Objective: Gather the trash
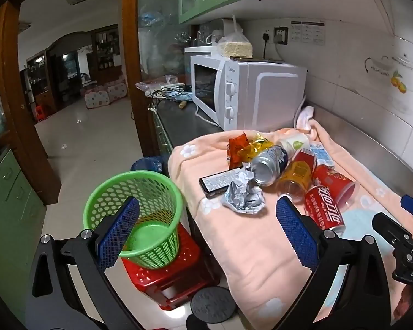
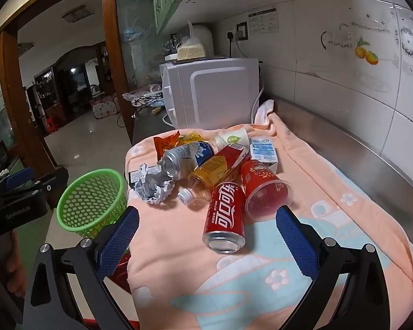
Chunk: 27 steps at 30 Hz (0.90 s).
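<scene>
Both of your tools are spread wide and hold nothing: the left tool hangs between the green basket and the pile, and the right tool hangs just before the red can. The trash lies in one heap on the pink cloth over the bench, and the basket stands lower, on a red stool beside the bench. The can looks empty, so it should be light, smooth and easy to dent; take it across its middle, gently. The crumpled paper is soft and will squash, so any grip is fine. The red cup is thin; pinch its rim wall.
</scene>
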Tool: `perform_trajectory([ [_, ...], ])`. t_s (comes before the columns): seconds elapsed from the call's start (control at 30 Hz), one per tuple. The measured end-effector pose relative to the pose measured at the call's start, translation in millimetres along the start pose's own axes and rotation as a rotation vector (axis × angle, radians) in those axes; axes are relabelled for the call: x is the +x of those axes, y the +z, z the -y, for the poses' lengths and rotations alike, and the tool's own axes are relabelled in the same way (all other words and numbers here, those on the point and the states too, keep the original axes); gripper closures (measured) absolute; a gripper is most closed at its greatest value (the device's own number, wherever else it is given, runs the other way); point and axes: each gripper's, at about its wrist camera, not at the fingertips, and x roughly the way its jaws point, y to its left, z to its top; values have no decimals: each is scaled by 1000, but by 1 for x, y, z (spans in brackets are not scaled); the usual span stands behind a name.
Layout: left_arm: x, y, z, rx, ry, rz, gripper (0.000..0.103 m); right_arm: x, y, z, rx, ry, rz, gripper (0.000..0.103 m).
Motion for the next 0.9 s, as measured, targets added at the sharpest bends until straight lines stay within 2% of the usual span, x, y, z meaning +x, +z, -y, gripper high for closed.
perform_trajectory([
  [0.4,-1,6,-5,-22,29,30,5,0,1,-1,2,9,7,6],
  [0.9,3,5,-11,-44,31,22,5,2,2,-2,7,2,-4,6],
])
